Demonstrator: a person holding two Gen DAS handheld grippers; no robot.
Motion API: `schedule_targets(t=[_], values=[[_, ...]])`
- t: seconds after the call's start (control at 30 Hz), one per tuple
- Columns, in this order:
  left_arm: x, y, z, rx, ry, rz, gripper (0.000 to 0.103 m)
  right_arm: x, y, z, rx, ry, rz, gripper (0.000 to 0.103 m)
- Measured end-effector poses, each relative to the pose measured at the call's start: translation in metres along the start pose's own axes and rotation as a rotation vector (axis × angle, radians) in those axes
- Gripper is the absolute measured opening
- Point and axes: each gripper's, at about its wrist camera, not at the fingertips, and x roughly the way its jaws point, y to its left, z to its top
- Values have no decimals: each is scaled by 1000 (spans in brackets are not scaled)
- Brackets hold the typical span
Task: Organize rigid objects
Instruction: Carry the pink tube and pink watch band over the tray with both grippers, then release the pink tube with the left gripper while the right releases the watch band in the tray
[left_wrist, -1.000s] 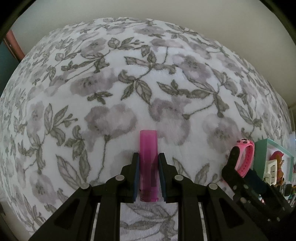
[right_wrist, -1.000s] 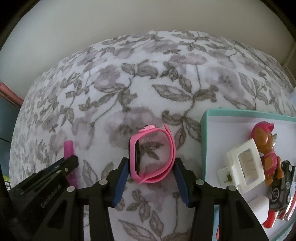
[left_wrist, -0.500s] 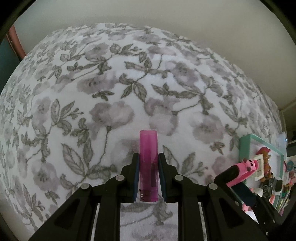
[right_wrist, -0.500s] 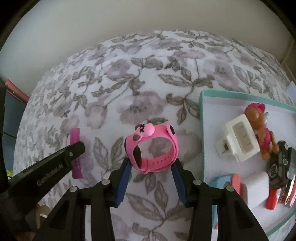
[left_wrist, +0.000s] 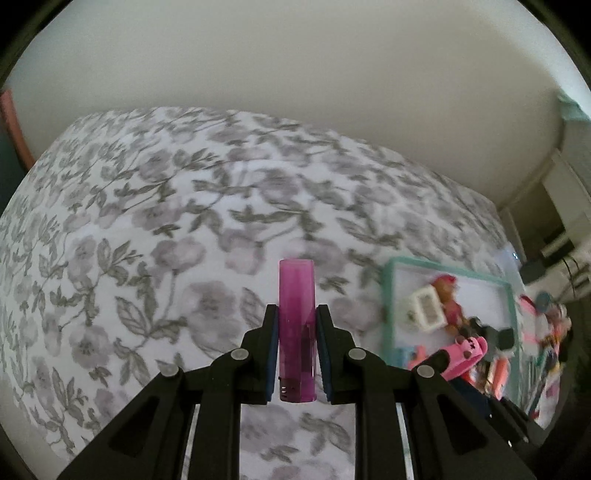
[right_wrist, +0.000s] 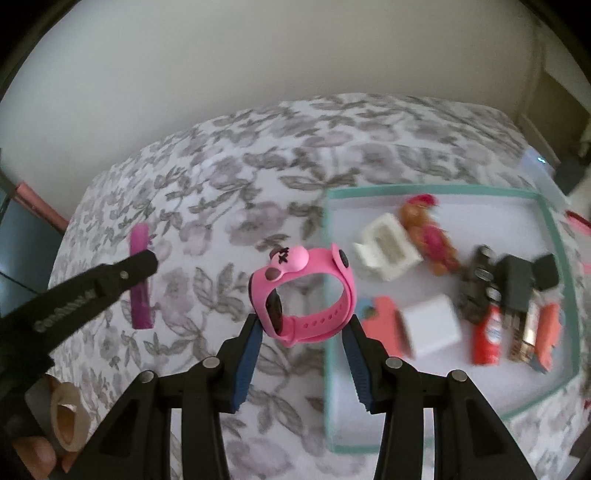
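My left gripper (left_wrist: 295, 314) is shut on a translucent purple lighter (left_wrist: 296, 291), held upright above the floral bedspread (left_wrist: 147, 240). In the right wrist view the same purple lighter (right_wrist: 140, 236) sticks out past the left gripper (right_wrist: 142, 266) at the left. My right gripper (right_wrist: 303, 326) is shut on a pink child's watch (right_wrist: 295, 258), its looped strap squeezed between the blue pads, held in the air beside the left rim of the teal-edged tray (right_wrist: 424, 190). In the left wrist view the pink watch (left_wrist: 467, 349) shows at the lower right, in front of the tray (left_wrist: 443, 267).
The tray holds a white block (right_wrist: 388, 251), a toy pup figure (right_wrist: 428, 229), a white cube (right_wrist: 432, 325), a black toy car (right_wrist: 476, 280), a red piece (right_wrist: 487, 336) and several more small things. A plain wall rises behind the bed. A person's fingers (right_wrist: 37, 454) show at the lower left.
Both grippers have risen off the bedspread with the lighter and the watch and moved right. The tray has come further into both views.
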Motion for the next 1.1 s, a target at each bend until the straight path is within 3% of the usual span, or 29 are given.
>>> schedule_targets(t=[0.27,0.47,0.57,0.7,1.0,1.1], values=[[-3,-59,-26,130,22,-76,20,-10,-65,-23,110,29,-113,48],[12,-96,-47,188,115,-173,20,-8,-100,-35,174,60,-156,48],[24,-112,-57,220,157,-186,20,-4,-111,-39,190,82,-158,48],[41,-116,-68,221,230,-194,20,0,-120,-44,201,97,-170,48],[52,-110,-74,209,261,-178,21,10,-122,-50,201,132,-178,48],[52,-108,-75,200,266,-185,28,13,-120,-49,191,140,-190,48]])
